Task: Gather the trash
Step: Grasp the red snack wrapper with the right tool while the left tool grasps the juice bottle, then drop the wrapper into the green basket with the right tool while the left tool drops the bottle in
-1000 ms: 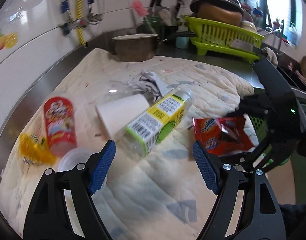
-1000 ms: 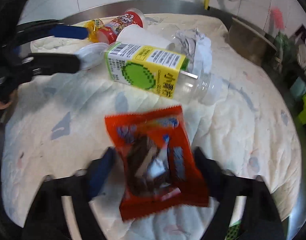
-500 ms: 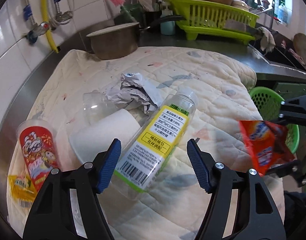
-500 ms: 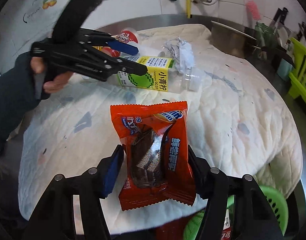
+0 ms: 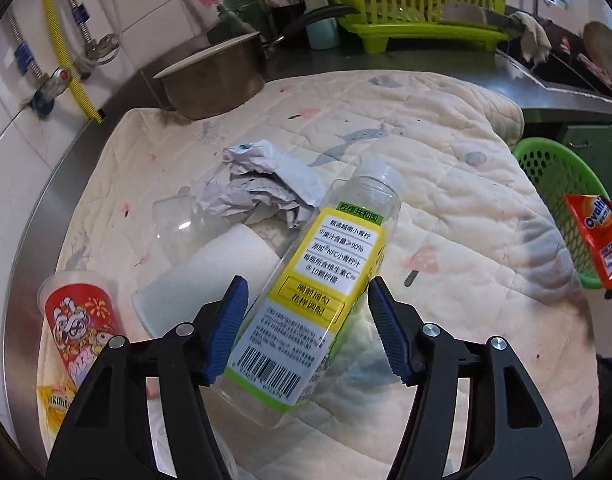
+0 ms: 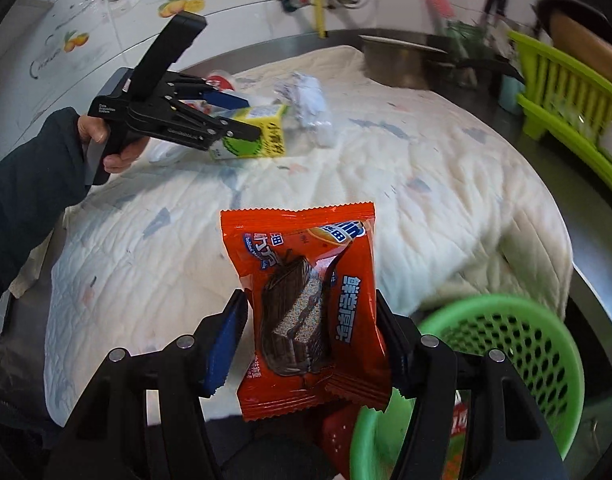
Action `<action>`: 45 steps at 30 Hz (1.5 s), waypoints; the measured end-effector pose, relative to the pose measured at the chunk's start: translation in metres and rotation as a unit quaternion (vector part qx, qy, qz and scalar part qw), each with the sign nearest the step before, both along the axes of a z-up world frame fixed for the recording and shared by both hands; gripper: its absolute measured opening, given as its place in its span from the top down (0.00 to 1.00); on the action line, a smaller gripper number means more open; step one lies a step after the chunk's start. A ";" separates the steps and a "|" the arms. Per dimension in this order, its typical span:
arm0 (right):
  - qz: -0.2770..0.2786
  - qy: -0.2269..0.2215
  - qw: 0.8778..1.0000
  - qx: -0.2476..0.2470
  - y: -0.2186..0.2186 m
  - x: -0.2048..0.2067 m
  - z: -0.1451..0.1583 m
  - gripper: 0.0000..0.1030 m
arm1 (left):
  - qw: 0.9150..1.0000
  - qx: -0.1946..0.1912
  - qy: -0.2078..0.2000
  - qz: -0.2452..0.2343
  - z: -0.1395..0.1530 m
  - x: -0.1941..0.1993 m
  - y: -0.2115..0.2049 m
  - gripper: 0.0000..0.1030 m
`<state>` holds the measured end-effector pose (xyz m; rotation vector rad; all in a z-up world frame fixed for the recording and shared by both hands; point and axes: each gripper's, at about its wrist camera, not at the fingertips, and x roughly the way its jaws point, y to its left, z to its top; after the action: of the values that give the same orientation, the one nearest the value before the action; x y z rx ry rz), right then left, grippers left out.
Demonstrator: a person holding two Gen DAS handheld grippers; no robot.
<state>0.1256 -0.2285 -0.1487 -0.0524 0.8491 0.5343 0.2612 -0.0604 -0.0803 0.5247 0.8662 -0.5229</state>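
My right gripper (image 6: pixel 312 340) is shut on an orange snack wrapper (image 6: pixel 306 300) and holds it off the quilt's edge, beside a green mesh basket (image 6: pixel 506 364). The wrapper (image 5: pixel 598 236) and basket (image 5: pixel 554 184) also show in the left wrist view. My left gripper (image 5: pixel 306 330) is open, its blue pads either side of a clear bottle with a yellow-green label (image 5: pixel 326 292) lying on the quilt (image 5: pixel 446 208). A white paper cup (image 5: pixel 209 280), crumpled paper (image 5: pixel 261 184), a red printed cup (image 5: pixel 81 328) and a yellow wrapper (image 5: pixel 57 404) lie nearby.
A metal pot (image 5: pixel 213 76) stands at the quilt's far edge. A lime dish rack (image 5: pixel 418 4) with dishes sits behind on the steel counter. The tiled wall with pipes runs along the left. The basket holds some red trash (image 6: pixel 462 420).
My right gripper has lifted the orange wrapper off the quilt and carried it toward the green basket. My left gripper has moved in so its pads flank the bottle.
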 end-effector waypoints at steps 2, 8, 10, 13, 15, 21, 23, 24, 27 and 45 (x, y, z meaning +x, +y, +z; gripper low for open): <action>-0.011 0.004 1.000 -0.003 -0.008 -0.006 -0.004 0.42 | 1.000 -0.001 0.010 -0.004 0.000 0.001 -0.003 0.41; -0.046 0.012 0.999 0.007 -0.034 -0.019 -0.008 0.42 | 1.000 0.001 0.018 -0.021 -0.002 -0.006 -0.009 0.47; -0.060 0.011 0.998 0.011 -0.042 -0.020 -0.008 0.42 | 0.999 0.002 0.021 -0.024 -0.004 -0.007 -0.011 0.47; -0.080 0.014 0.997 0.014 -0.052 -0.023 -0.009 0.42 | 0.999 0.007 0.026 -0.024 -0.008 -0.006 -0.015 0.49; -0.095 0.018 0.995 0.016 -0.060 -0.026 -0.011 0.42 | 0.999 0.007 0.025 -0.021 -0.010 -0.006 -0.017 0.50; -0.152 0.028 0.988 0.003 -0.084 -0.038 -0.021 0.41 | 1.000 0.025 0.008 0.000 -0.015 -0.011 -0.024 0.51; -0.173 0.034 0.984 -0.008 -0.093 -0.041 -0.026 0.40 | 0.999 0.026 0.006 0.018 -0.013 -0.013 -0.025 0.52; -0.185 0.038 0.982 -0.017 -0.098 -0.042 -0.029 0.39 | 0.999 0.026 0.005 0.024 -0.013 -0.016 -0.026 0.53; -0.212 0.044 0.976 -0.028 -0.113 -0.046 -0.036 0.34 | 0.999 0.004 0.011 0.036 -0.008 -0.025 -0.026 0.54; -0.275 0.006 0.961 -0.004 -0.157 -0.095 -0.020 0.18 | 0.993 -0.109 0.029 -0.039 0.026 -0.122 -0.097 0.57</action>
<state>0.0304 -0.3854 -0.1682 0.1764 0.8332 0.0075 0.1392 -0.1577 -0.0546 0.3456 0.8352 -0.6984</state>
